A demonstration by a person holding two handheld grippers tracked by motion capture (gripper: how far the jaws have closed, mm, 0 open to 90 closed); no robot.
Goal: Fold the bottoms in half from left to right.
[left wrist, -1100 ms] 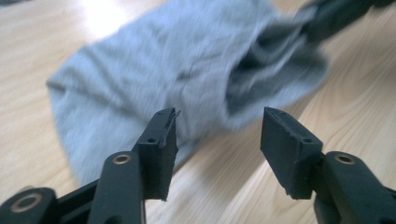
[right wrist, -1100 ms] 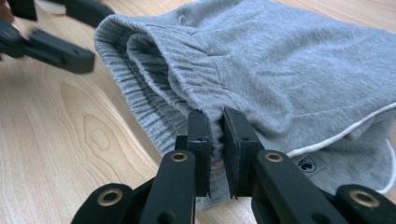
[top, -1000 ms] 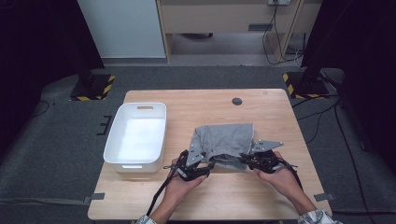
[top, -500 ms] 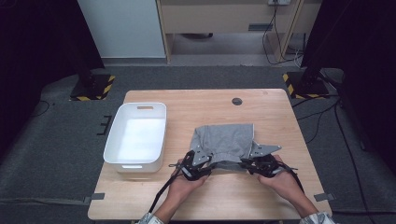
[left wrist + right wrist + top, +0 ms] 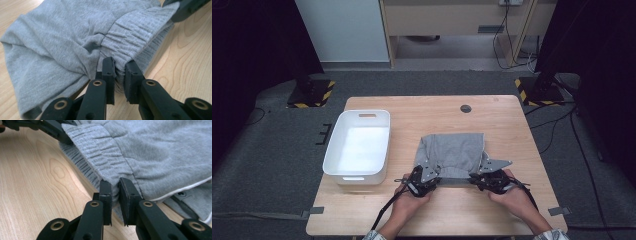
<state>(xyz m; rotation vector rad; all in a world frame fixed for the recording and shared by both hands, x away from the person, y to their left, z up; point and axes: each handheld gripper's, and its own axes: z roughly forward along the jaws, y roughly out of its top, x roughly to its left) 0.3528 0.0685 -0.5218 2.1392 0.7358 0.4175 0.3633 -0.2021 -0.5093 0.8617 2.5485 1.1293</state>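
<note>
Both grippers, left gripper (image 5: 428,181) and right gripper (image 5: 478,180), still clamp the grey garment's (image 5: 454,154) waistband, dragged slightly farther from the white tub (image 5: 357,172).

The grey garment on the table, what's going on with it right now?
A person is working on a folded grey garment lying on the wooden table. The left claw is clamped on the ribbed waistband at one near corner, and the right claw grips the same band at the other. A white bin sits empty to the left, apart from the cloth.
</note>
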